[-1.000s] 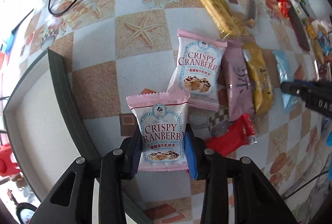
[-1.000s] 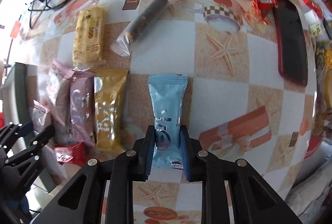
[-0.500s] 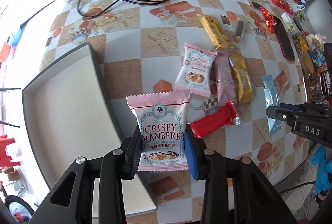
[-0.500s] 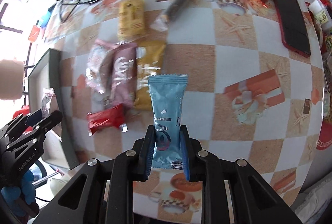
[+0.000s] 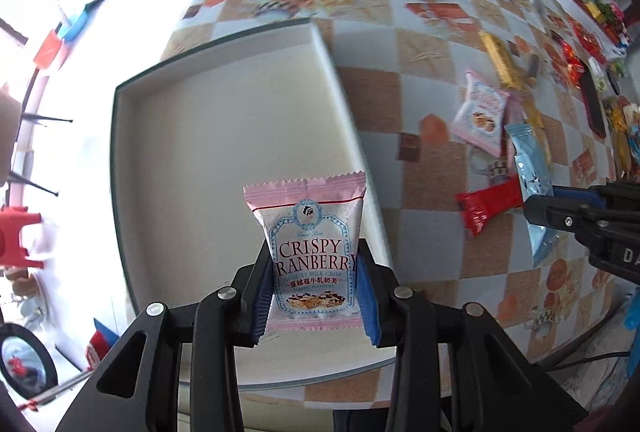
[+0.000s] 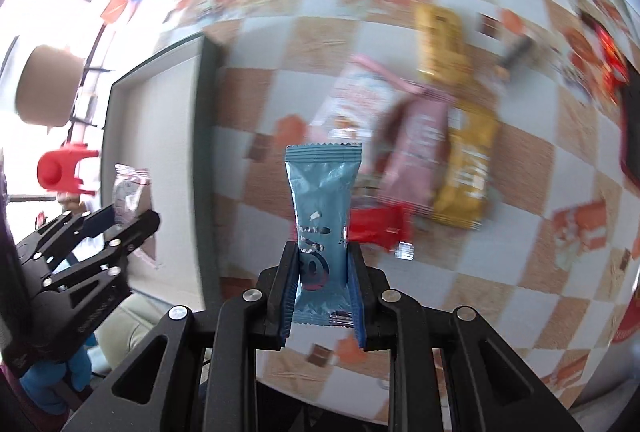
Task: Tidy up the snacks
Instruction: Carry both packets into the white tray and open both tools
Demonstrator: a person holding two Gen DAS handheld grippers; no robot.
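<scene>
We hold the cranberry packet clamped upright in our left gripper over the tray, which spreads toward 11 o'clock, while our right gripper, pinching the blue bar lengthwise, sits farther off with the tray at its 9 o'clock.

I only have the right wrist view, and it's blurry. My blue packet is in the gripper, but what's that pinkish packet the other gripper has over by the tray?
Observer: It is a Crispy Cranberry packet, pink and white, clamped upright in the left gripper.
Operator: Is it over the tray?
Observer: The left wrist view frames it against the white tray, near the tray's right wall; I see nothing lying in the tray.
Operator: Any more of that kind left on the table?
Observer: Yes, a second Crispy Cranberry packet lies on the tablecloth, beside the gold bar.
</scene>
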